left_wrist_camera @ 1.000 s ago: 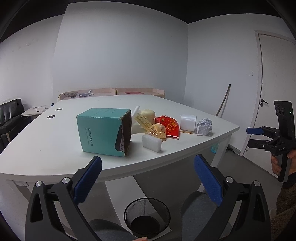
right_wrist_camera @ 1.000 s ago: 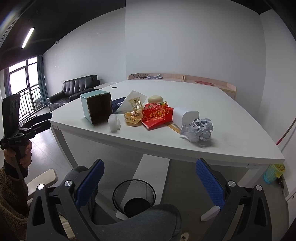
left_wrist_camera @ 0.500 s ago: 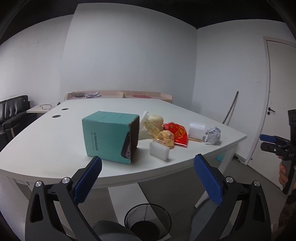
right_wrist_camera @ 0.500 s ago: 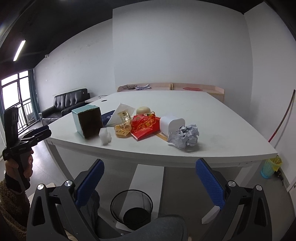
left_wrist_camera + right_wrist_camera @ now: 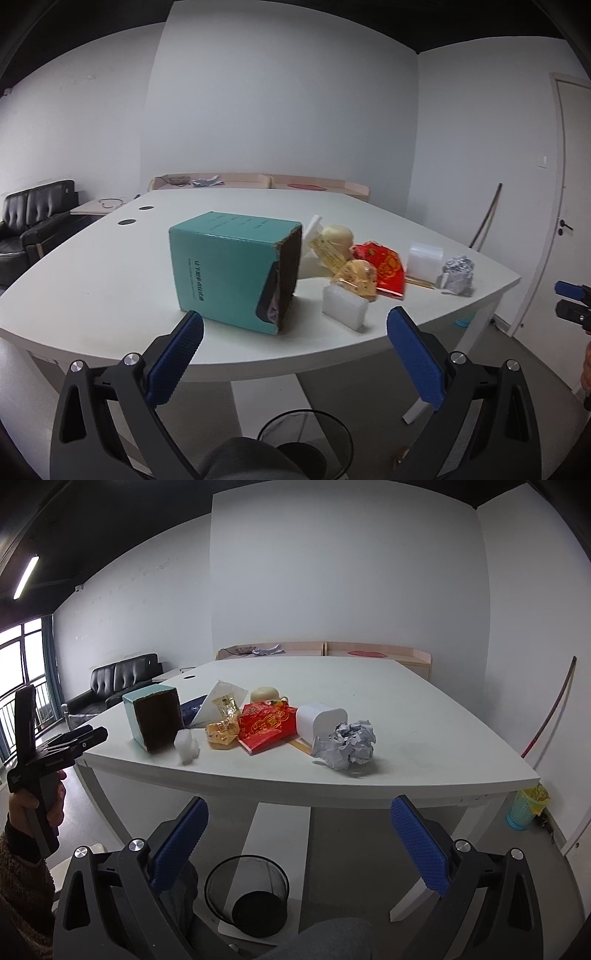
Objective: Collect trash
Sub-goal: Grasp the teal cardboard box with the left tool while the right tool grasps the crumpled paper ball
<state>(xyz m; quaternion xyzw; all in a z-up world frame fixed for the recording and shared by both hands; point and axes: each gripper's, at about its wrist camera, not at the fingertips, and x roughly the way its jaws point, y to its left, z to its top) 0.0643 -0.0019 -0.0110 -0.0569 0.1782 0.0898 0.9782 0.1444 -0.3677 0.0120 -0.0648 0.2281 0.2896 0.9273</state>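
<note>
Trash lies on the white table [image 5: 92, 280]: a teal box [image 5: 229, 269] on its side, a white foam block [image 5: 345, 307], a yellow snack wrapper [image 5: 356, 278], a red packet [image 5: 384, 267], a white cup [image 5: 424, 260] and a crumpled paper ball [image 5: 458, 276]. My left gripper [image 5: 295, 354] is open, just in front of the teal box. My right gripper [image 5: 299, 842] is open below the table edge, facing the paper ball [image 5: 345, 746] and red packet [image 5: 267, 723]. A black mesh bin [image 5: 246, 893] stands on the floor under the table.
A black sofa [image 5: 118, 683] stands far left. A low wooden cabinet [image 5: 325, 651] runs along the back wall. A small teal basket [image 5: 526, 806] sits on the floor at right, near a leaning stick [image 5: 550, 709]. A person's knee [image 5: 243, 458] shows at the bottom edge.
Both grippers have risen and moved closer to the table; the teal box now looms larger in the left view. Both stay open.
</note>
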